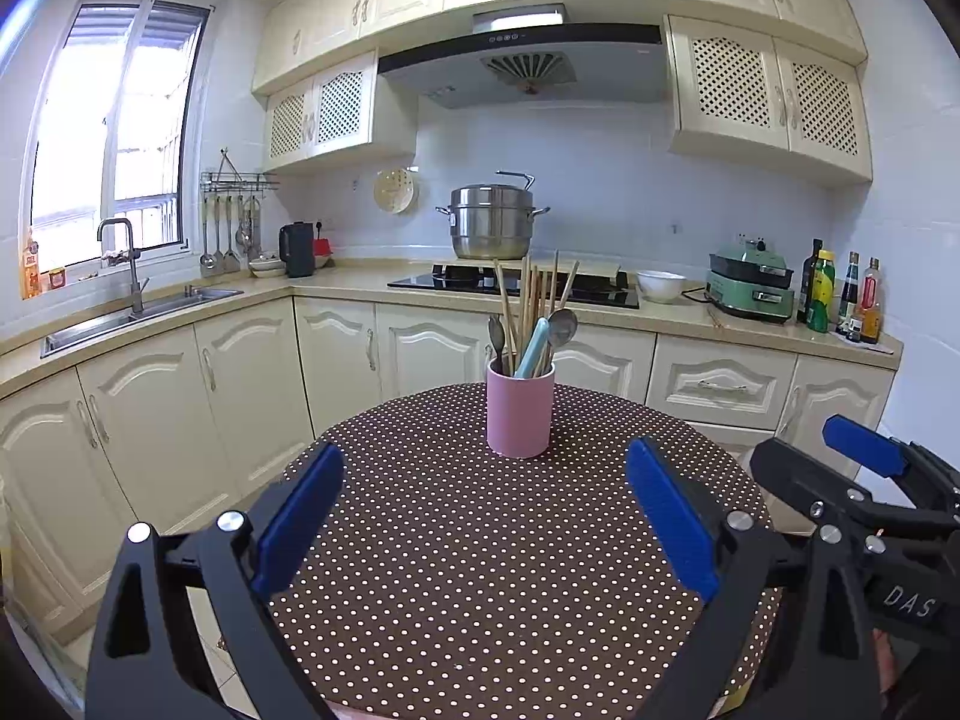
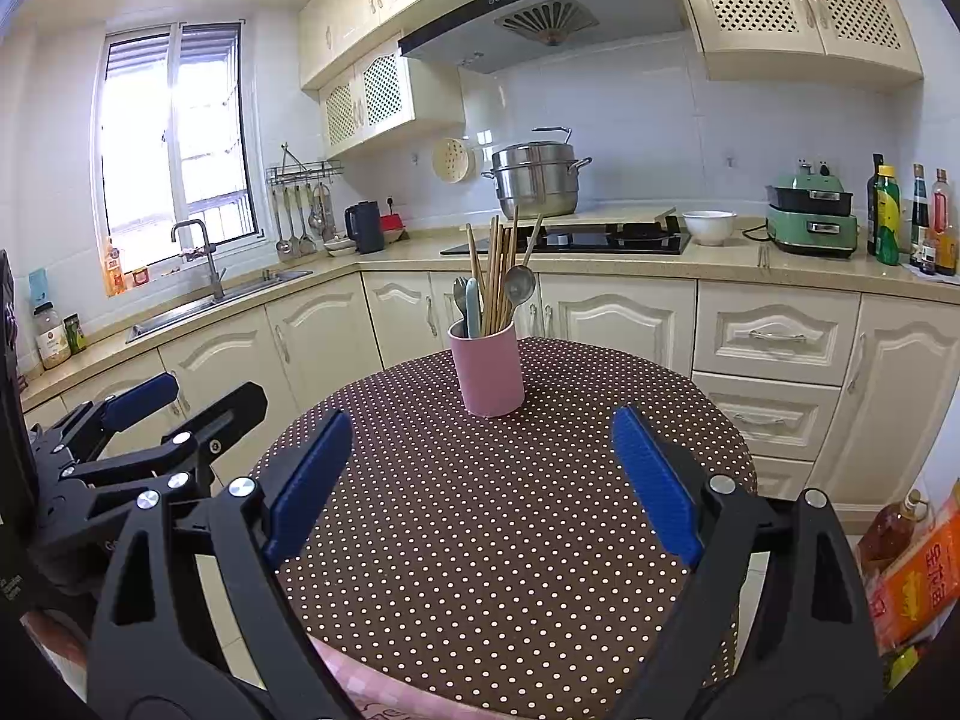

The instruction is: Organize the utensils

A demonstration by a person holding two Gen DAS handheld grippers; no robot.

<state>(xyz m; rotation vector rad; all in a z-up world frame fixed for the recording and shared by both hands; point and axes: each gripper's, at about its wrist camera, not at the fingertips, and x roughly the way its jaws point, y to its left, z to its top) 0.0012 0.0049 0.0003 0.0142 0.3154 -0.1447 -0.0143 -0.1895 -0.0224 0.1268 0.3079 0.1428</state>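
A pink cup (image 1: 519, 411) stands upright at the far side of a round table with a brown polka-dot cloth (image 1: 480, 570). It holds several wooden chopsticks (image 1: 531, 294), metal spoons (image 1: 563, 327) and a pale blue handle (image 1: 531, 348). The cup also shows in the right wrist view (image 2: 487, 369) on the same table (image 2: 498, 540). My left gripper (image 1: 485, 516) is open and empty, over the near part of the table, well short of the cup. My right gripper (image 2: 483, 480) is open and empty beside it; it shows at the right edge of the left wrist view (image 1: 864, 480).
Cream kitchen cabinets run behind the table. On the counter stand a sink (image 1: 138, 315), a hob with a steel pot (image 1: 492, 222), a white bowl (image 1: 660, 285), a green cooker (image 1: 750, 288) and several bottles (image 1: 840, 294). Bags and a bottle lie at the lower right (image 2: 912, 564).
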